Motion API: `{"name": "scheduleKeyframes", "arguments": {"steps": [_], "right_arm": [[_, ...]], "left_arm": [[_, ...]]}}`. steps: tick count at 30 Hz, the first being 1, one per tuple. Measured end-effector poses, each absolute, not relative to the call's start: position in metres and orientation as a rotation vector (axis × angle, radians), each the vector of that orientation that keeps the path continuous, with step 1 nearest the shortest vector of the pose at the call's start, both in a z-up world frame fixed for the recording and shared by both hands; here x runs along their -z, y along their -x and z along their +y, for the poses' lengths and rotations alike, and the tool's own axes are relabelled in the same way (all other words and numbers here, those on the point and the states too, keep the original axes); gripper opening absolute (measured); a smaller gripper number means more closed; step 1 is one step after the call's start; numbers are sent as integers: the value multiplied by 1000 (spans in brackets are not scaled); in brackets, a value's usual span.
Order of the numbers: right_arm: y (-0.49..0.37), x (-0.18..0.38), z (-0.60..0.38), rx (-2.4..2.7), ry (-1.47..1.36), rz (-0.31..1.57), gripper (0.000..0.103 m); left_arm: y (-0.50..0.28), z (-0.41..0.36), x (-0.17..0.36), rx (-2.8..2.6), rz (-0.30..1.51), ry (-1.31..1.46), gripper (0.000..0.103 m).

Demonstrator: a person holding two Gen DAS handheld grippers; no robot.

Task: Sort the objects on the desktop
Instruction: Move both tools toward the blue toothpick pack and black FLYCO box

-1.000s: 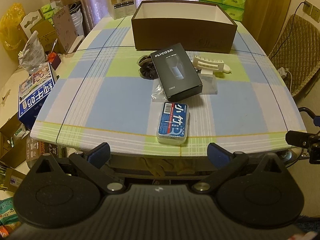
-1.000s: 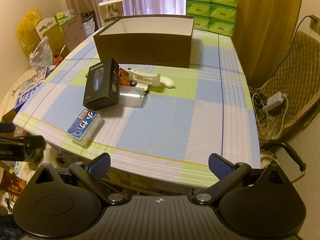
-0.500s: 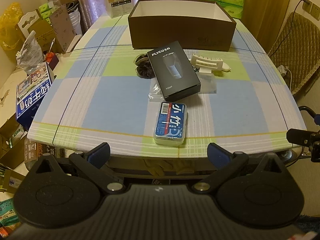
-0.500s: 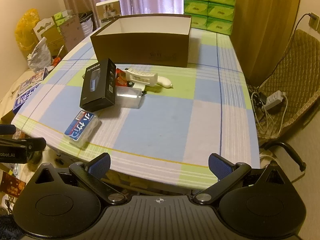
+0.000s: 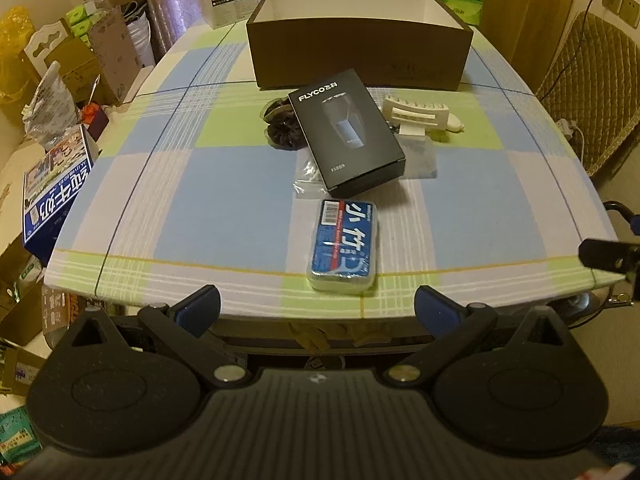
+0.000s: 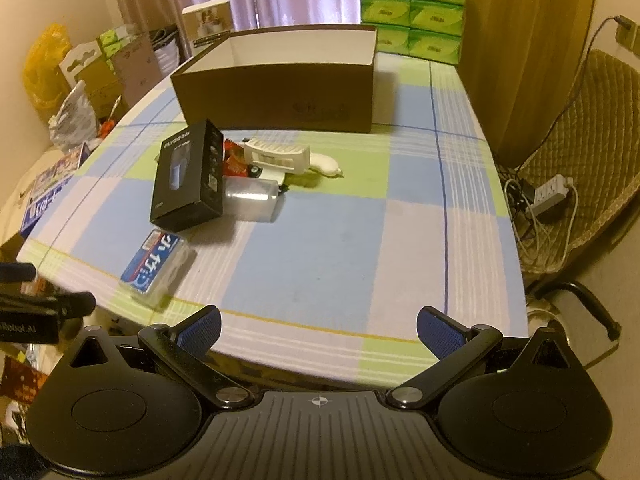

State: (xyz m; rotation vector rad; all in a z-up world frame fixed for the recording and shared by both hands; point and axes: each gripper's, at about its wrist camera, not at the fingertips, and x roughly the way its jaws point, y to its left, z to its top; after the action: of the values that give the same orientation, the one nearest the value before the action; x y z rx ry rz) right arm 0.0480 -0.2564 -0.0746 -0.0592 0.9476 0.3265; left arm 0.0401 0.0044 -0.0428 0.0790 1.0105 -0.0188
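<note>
Left wrist view showed both grippers, left gripper (image 5: 318,304) and right gripper (image 6: 319,326), wide open and empty, approaching; next likely grasping the blue packet (image 5: 345,246) at twelve o'clock.

On counter: one brown box (image 5: 360,52), one black carton (image 5: 346,132), one blue packet (image 5: 344,246), one white holder (image 5: 420,112), six green tissue packs (image 6: 412,12).

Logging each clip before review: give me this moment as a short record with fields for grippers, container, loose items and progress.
left gripper: open, empty, at the table's near edge
right gripper: open, empty, at the near edge
container: brown cardboard box, open top, far side of the checked tablecloth
loose items: black FLYCO box, blue floss pick case, white plastic holder, dark scrunchie, clear plastic container
progress: nothing grasped yet
</note>
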Motion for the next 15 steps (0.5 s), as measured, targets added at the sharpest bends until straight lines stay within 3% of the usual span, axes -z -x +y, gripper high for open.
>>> {"name": "scheduleKeyframes", "arguments": {"steps": [10,15], "right_arm": [[-72,84,-259,-292,-1,942,101],[-82,89,-262,-270,-16,951,101]], "left_arm": [[-67,10,68,66,980,-139,101],[-84,9,94,124,1006,-137,91]]}}
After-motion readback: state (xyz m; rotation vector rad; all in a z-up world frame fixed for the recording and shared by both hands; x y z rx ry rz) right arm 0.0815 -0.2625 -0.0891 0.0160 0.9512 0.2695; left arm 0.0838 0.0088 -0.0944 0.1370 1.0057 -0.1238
